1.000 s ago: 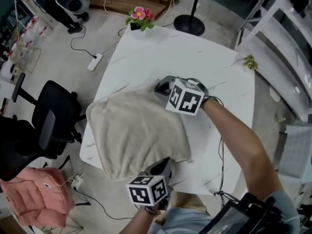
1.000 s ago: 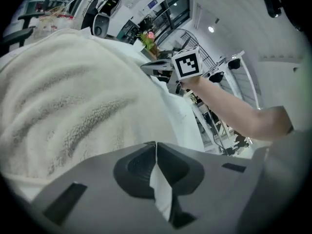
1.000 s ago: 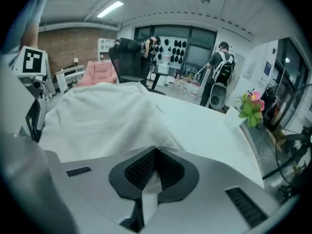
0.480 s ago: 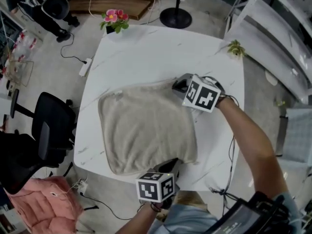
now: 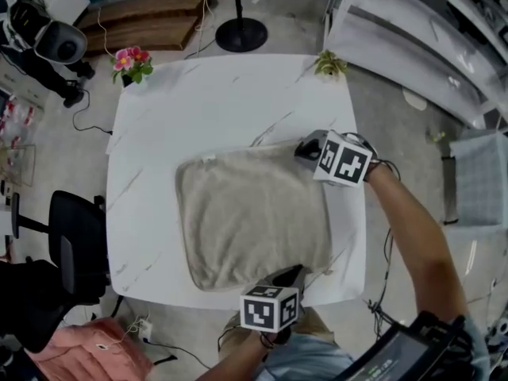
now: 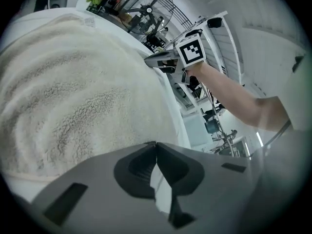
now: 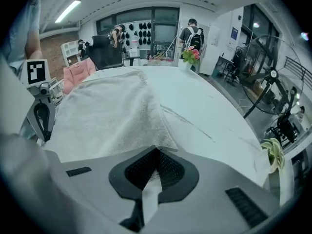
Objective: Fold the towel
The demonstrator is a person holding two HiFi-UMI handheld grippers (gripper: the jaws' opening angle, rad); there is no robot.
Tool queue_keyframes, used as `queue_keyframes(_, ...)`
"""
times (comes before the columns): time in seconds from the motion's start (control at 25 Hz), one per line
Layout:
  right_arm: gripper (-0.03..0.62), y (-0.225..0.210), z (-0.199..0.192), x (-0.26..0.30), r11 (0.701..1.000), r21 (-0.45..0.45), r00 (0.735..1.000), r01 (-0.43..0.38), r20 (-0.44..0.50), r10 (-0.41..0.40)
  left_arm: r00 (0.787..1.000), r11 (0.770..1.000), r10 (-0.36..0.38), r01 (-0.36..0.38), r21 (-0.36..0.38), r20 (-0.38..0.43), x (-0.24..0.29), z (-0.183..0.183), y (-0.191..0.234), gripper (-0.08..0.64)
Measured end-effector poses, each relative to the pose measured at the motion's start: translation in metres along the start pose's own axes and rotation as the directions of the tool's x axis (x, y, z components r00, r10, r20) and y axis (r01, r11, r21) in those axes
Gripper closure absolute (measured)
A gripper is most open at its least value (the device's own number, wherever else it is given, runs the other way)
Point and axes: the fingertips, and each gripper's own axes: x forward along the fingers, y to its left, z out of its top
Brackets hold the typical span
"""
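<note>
A beige terry towel (image 5: 250,213) lies flat on the white marble-look table (image 5: 230,94), right of its middle. My right gripper (image 5: 305,147) is shut on the towel's far right corner, and in the right gripper view a tuft of cloth sits between its closed jaws (image 7: 156,150), with the towel (image 7: 107,111) spread out beyond. My left gripper (image 5: 292,274) is shut on the near right corner at the table's front edge. The left gripper view shows its jaws (image 6: 155,144) pinched together on the towel (image 6: 73,82).
A pot of pink flowers (image 5: 131,60) stands on the table's far left corner and a small green plant (image 5: 329,63) on the far right corner. A black office chair (image 5: 71,244) and a pink cushion (image 5: 95,355) are on the left. White shelving (image 5: 413,46) runs along the right.
Both grippers have slid to the right across the table, each holding its towel corner. The towel came along, from the table's left edge to right of the middle.
</note>
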Motion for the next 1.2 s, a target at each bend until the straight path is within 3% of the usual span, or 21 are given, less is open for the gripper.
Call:
queue_keyframes(0.12,0.568,-0.002,0.0,-0.007,0.998,0.062,0.998,0.033,0.049,-0.036,1.0,0.999,-0.03,0.03,0.024,-0.008,-0.001,0.002,-0.009,0.549)
queue_keyframes(0.2,0.477,0.0,0.016,-0.02,0.988,0.157,0.991,0.008,0.134,-0.03,0.997,0.996,-0.077,0.077,0.055,-0.005,-0.012,0.006,-0.019,0.523)
queue_keyframes(0.28,0.4,0.0,0.035,-0.043,0.969,0.244,0.972,-0.025,0.233,-0.034,0.993,0.987,-0.121,0.121,0.102,0.0,-0.025,0.011,-0.03,0.479)
queue_keyframes(0.4,0.397,-0.009,0.045,-0.079,0.92,0.391,0.94,-0.019,0.322,-0.117,0.986,0.972,-0.167,0.164,0.167,0.003,-0.04,0.017,-0.04,0.476)
queue_keyframes(0.52,0.397,-0.002,0.021,-0.099,0.827,0.563,0.928,0.003,0.307,-0.212,0.982,0.958,-0.189,0.186,0.218,-0.011,-0.058,0.016,-0.041,0.477)
queue_keyframes(0.76,0.397,0.093,-0.056,-0.09,0.579,0.815,0.951,0.0,0.18,-0.253,0.982,0.953,-0.19,0.185,0.241,-0.004,-0.097,0.016,-0.009,0.477)
queue_keyframes(0.96,0.397,0.146,-0.081,-0.066,0.4,0.916,0.965,-0.007,0.11,-0.236,0.985,0.963,-0.169,0.16,0.217,0.026,-0.128,0.017,0.029,0.482)
queue_keyframes(1.08,0.421,0.151,-0.076,-0.063,0.3,0.95,0.952,-0.092,0.172,-0.253,0.984,0.972,-0.163,0.147,0.182,0.072,-0.147,0.022,0.05,0.489)
queue_keyframes(1.12,0.441,0.152,-0.074,-0.061,0.275,0.954,0.949,-0.121,0.192,-0.249,0.983,0.976,-0.157,0.14,0.168,0.09,-0.154,0.024,0.058,0.491)
queue_keyframes(1.2,0.548,0.154,-0.071,-0.057,0.253,0.957,0.948,-0.142,0.205,-0.242,0.982,0.982,-0.142,0.123,0.146,0.123,-0.168,0.026,0.073,0.495)
